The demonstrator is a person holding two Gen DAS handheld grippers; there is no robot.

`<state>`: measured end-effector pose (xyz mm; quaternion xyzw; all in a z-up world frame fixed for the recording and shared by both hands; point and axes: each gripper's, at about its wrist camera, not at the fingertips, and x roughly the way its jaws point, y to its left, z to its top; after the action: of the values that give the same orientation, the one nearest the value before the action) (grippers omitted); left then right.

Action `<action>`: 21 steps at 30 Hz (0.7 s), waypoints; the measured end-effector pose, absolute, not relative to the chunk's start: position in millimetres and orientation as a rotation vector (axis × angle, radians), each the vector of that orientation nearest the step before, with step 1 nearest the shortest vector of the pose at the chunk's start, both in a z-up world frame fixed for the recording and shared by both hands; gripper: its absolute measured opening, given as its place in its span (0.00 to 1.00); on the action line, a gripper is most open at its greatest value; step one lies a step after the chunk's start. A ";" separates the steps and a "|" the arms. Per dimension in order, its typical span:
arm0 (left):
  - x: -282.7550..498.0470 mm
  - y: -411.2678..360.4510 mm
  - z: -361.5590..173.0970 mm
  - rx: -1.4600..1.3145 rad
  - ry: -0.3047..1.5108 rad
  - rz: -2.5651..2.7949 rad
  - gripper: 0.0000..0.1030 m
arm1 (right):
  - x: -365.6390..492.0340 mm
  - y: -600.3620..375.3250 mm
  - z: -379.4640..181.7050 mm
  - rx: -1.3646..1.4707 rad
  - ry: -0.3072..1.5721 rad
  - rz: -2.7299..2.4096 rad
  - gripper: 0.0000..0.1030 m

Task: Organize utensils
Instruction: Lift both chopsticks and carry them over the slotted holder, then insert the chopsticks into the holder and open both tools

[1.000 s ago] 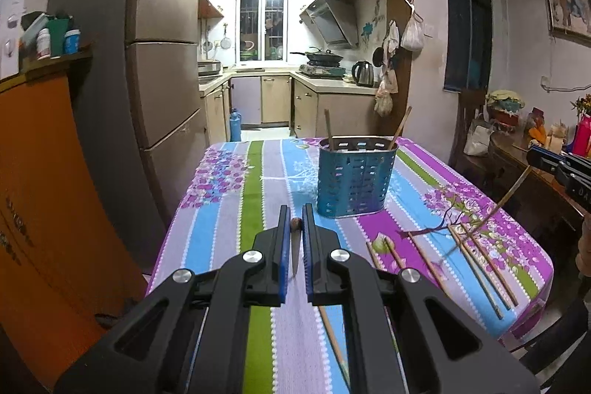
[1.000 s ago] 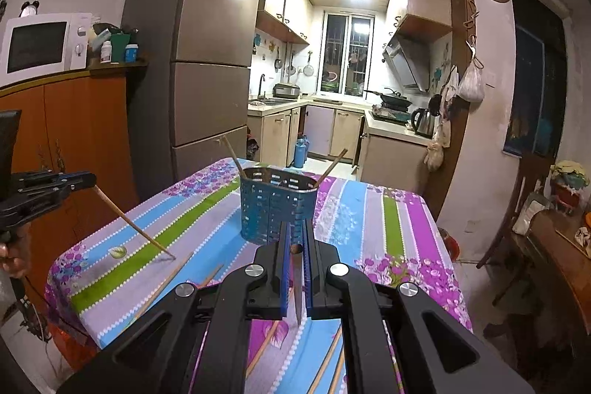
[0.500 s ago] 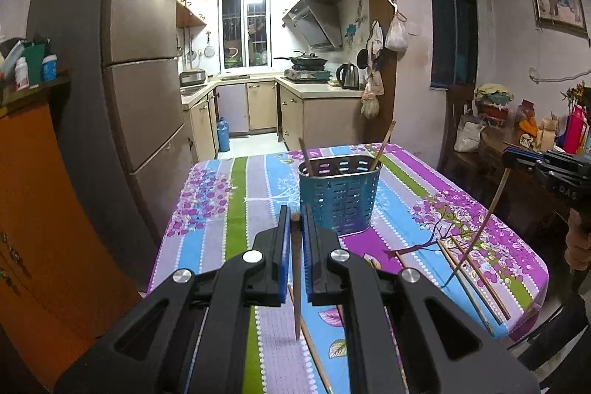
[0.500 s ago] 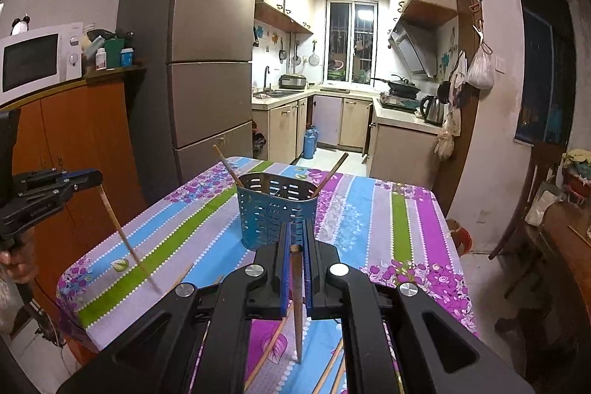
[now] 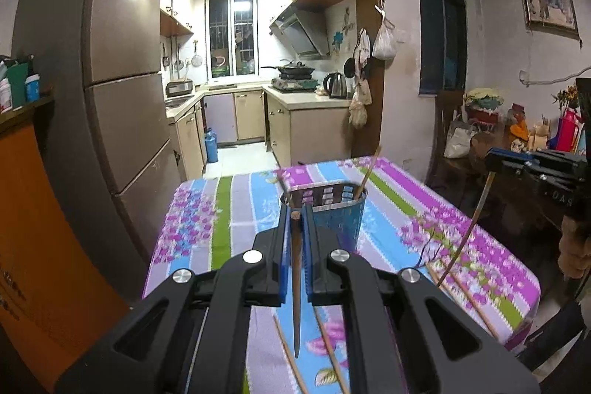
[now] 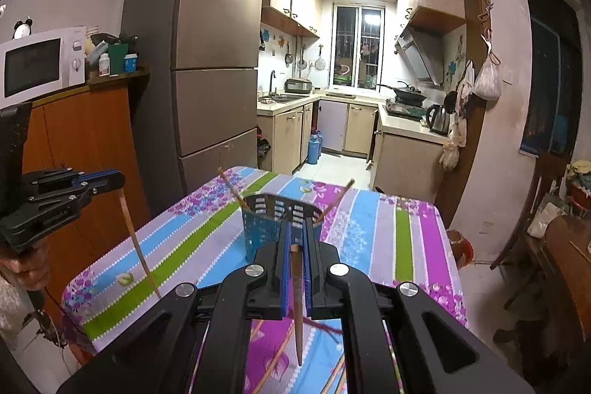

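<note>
A blue perforated utensil holder (image 5: 341,213) (image 6: 266,224) stands on the striped floral tablecloth (image 5: 229,220) (image 6: 373,220), with two chopsticks leaning in it. My left gripper (image 5: 295,213) is shut on a brown chopstick (image 5: 296,290) that hangs point down, raised above the table just short of the holder. My right gripper (image 6: 294,239) is shut on another chopstick (image 6: 297,305), also hanging down. Each gripper shows in the other's view, the right one (image 5: 491,161) and the left one (image 6: 118,181), chopstick dangling. Loose chopsticks (image 5: 328,346) (image 6: 273,360) lie on the cloth.
A tall fridge (image 6: 214,72) and an orange cabinet (image 6: 85,143) with a microwave (image 6: 33,65) stand left of the table. A wooden sideboard with clutter (image 5: 517,132) stands right. The kitchen (image 5: 251,106) opens beyond the table's far edge.
Both grippers have lifted their chopsticks off the table and risen. The chopsticks have swung from slanting to hanging nearly straight down. The holder now sits closer under both grippers.
</note>
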<state>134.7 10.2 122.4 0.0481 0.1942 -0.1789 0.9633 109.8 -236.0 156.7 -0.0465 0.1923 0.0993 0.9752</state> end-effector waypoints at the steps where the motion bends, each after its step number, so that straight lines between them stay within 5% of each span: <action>1: 137.8 8.5 127.7 0.095 0.384 -0.365 0.05 | 114.9 -234.9 163.0 -0.090 0.383 0.203 0.07; 13: 202.1 -35.2 227.3 0.042 0.185 -0.391 0.05 | 185.1 -223.9 254.2 -0.060 0.254 0.200 0.07; 21: 254.2 -62.8 220.4 0.008 0.182 -0.386 0.05 | 250.4 -218.8 262.0 -0.025 0.236 0.169 0.07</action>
<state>254.2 -62.8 220.4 0.0042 0.0903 -0.1918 0.9773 250.4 -218.8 262.0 -0.0124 0.1174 0.0840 0.9895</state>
